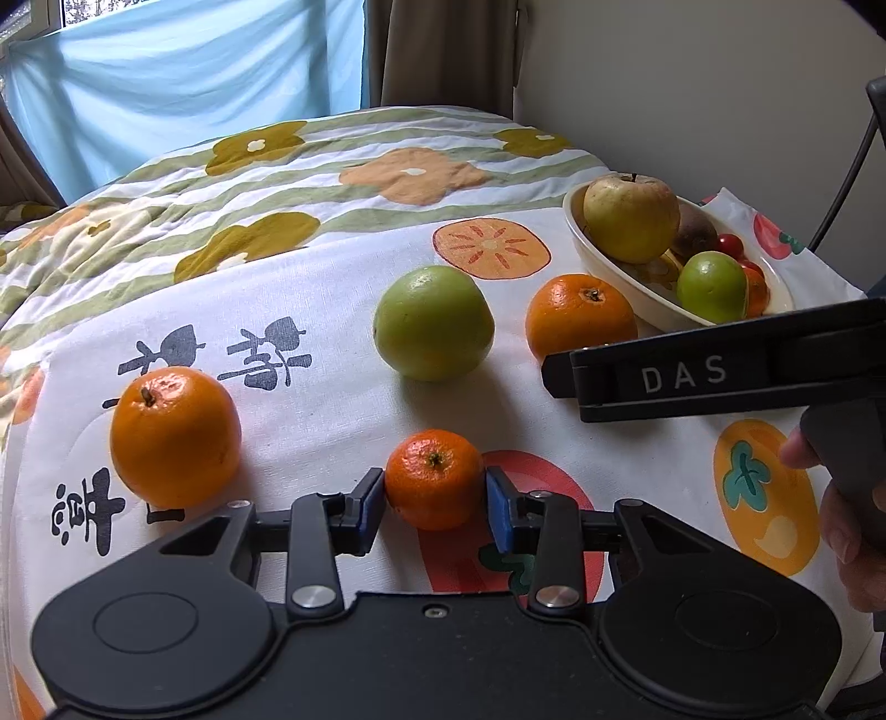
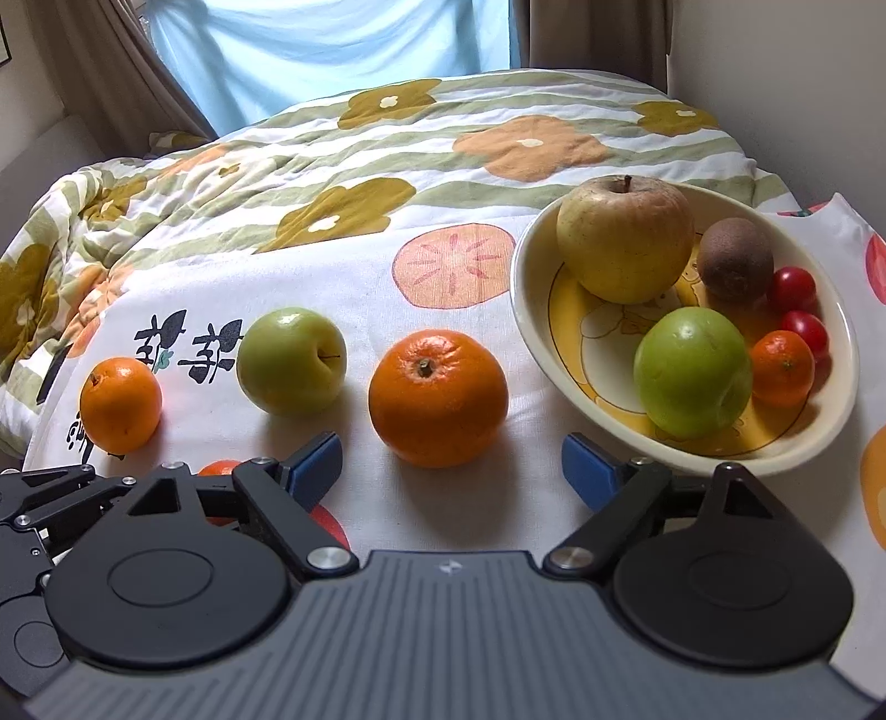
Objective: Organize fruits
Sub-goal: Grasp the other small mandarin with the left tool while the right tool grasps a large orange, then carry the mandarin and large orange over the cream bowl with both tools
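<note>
The small mandarin (image 1: pixel 433 479) sits on the printed cloth (image 1: pixel 343 421), stem end up, between the blue pads of the left hand-held gripper (image 1: pixel 434 498). Both pads touch its sides, so the jaws pinch it. Its body is round, with no evident long axis.

The left wrist view shows this grip plainly. In the right wrist view only an orange sliver of the mandarin (image 2: pixel 219 468) shows behind the right tool's linkage, and the contact is hidden.

The right hand-held gripper (image 2: pixel 451 471) stands spread wide, holding nothing. The large orange (image 2: pixel 437 397) lies just ahead of its gap, untouched, stem up. In the left view the right tool's black body (image 1: pixel 720 360), lettered DAS, crosses in front of this orange (image 1: pixel 580 317) and hides the near rim of the bowl.

Only the right view shows the bowl (image 2: pixel 531 310) in full. It is oval and cream, set to the right, and holds a yellow apple (image 2: pixel 624 238), a kiwi (image 2: pixel 733 259), two cherry tomatoes (image 2: pixel 793 288), a green apple (image 2: pixel 692 371) and a small mandarin of its own (image 2: pixel 782 368).

Loose on the cloth to the left:
- A green apple (image 2: pixel 290 361) lies with its stem pointing right.
- An orange (image 2: pixel 120 403) lies at the far left, well apart from the bowl.

A flowered quilt (image 2: pixel 332 166) lies beyond the cloth, and a blue curtain (image 2: pixel 332 50) hangs behind it.
</note>
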`<state>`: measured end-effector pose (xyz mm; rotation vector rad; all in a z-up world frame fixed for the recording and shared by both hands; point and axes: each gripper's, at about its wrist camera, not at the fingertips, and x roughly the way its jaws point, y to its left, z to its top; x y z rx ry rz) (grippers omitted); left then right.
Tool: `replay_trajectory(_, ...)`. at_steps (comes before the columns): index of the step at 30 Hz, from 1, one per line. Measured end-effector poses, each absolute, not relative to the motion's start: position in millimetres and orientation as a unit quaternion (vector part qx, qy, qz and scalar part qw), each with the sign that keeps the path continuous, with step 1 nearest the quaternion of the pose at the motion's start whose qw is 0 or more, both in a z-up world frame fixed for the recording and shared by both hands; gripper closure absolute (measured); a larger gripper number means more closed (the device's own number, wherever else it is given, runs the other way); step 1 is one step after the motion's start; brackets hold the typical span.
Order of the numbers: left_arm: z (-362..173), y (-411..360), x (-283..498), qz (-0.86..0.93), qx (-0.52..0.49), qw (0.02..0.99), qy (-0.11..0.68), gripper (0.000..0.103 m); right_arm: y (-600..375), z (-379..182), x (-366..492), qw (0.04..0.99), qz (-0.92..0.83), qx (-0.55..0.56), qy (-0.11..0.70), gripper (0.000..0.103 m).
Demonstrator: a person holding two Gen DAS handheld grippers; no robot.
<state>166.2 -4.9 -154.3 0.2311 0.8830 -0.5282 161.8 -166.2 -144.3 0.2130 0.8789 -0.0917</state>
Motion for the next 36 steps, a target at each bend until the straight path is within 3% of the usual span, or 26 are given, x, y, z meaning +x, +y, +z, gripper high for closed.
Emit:
replay_trajectory(8,-154.5,1.9,166.1,-0.245,0.114,0.865,0.423,0.061,-161.7,-145.4,179.0,0.901,-0.030,0.088,0.424,0.010)
replay_trajectory(16,-154.0,3.9,166.5,-0.240,0.110,0.866,0.425,0.061,-159.7,-148.7,185.6,0.900,-0.029,0.070,0.428,0.028)
replay_trajectory(36,-99.6,1.7,141.9,-0.197,0.085,0.893,0.397,0.062,-166.5,-94.1,146.6,0.921,0.021,0.060,0.385,0.030)
